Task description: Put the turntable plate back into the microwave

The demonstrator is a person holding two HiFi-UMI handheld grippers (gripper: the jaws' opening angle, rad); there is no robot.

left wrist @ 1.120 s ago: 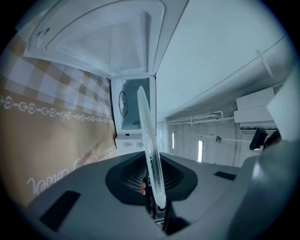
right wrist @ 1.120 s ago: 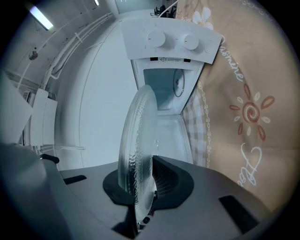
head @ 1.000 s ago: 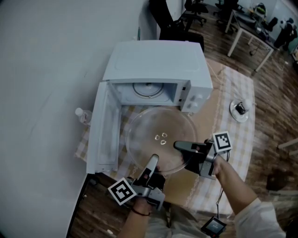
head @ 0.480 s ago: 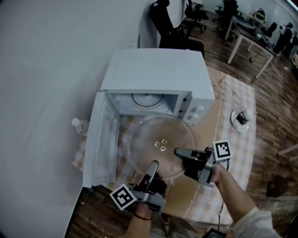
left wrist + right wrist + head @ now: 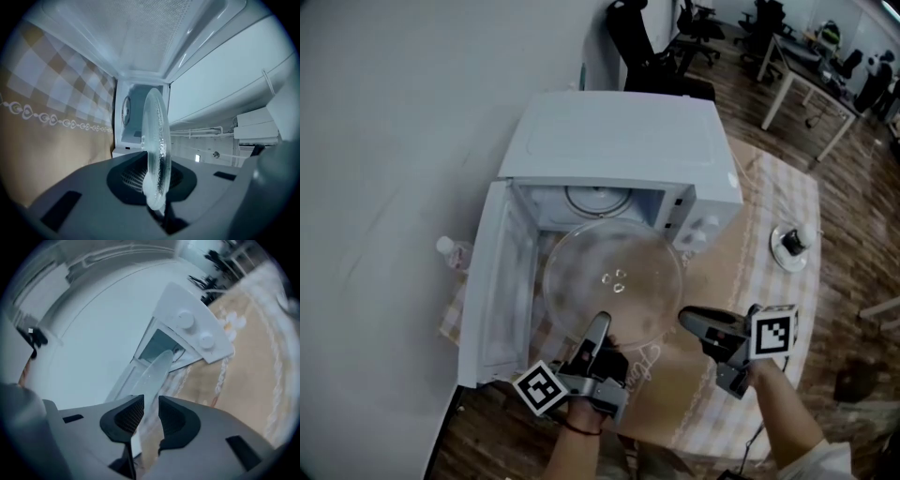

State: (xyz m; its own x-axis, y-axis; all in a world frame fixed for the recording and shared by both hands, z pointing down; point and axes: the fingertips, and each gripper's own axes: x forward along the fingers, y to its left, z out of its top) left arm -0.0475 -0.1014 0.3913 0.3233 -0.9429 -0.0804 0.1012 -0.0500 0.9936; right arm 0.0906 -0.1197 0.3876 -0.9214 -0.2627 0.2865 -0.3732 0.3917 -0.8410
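The clear glass turntable plate (image 5: 614, 277) hangs level in front of the open white microwave (image 5: 619, 141), with its far rim at the mouth of the cavity (image 5: 598, 201). My left gripper (image 5: 600, 328) is shut on the plate's near rim; in the left gripper view the plate (image 5: 157, 133) stands edge-on between the pads of that gripper (image 5: 157, 187). My right gripper (image 5: 689, 319) is at the plate's right side and its jaws are opening. In the right gripper view the rim (image 5: 157, 369) lies between the pads (image 5: 126, 416) with a gap on each side.
The microwave door (image 5: 502, 281) swings open to the left. A roller ring lies on the cavity floor. A plastic bottle (image 5: 453, 251) stands left of the door. A small dish (image 5: 791, 242) sits on the checked tablecloth (image 5: 769, 187) at the right. Office desks and chairs stand behind.
The plate has moved a little left and toward the microwave's mouth, carried by the left gripper. The right gripper has rolled, opened off the rim and drawn back to the right.
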